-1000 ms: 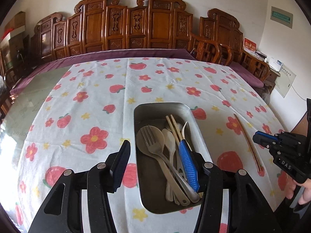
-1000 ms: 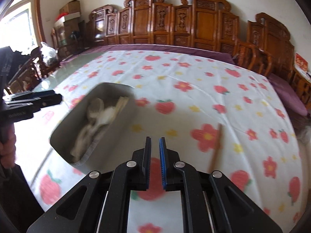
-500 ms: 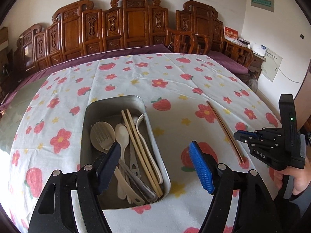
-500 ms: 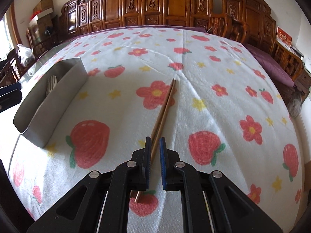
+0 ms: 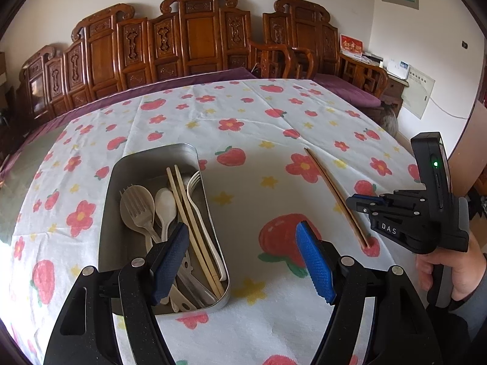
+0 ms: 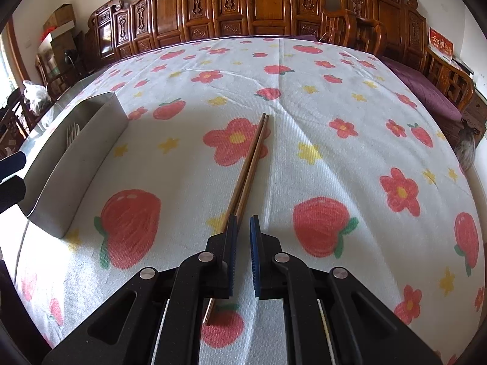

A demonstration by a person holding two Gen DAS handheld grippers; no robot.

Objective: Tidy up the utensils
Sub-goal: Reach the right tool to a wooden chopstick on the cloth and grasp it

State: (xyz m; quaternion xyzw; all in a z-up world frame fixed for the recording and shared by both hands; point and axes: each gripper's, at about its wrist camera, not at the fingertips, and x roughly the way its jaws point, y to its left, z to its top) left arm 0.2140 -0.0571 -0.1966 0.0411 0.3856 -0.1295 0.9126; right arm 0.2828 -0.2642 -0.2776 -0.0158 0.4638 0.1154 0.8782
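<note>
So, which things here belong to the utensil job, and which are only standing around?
Part of the job:
- brown chopsticks on the tablecloth
- metal tray holding forks, spoons and pale chopsticks
- left gripper, open
- right gripper, slightly open, over the brown chopsticks

Just around:
- carved wooden chairs
- cardboard boxes

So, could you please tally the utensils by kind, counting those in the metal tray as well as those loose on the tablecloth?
Chopsticks: 4, a light pair in the metal tray and a brown pair on the tablecloth
Forks: 2 visible
Spoons: 2 visible
Total: 8 visible; overlapping handles may hide more.
</note>
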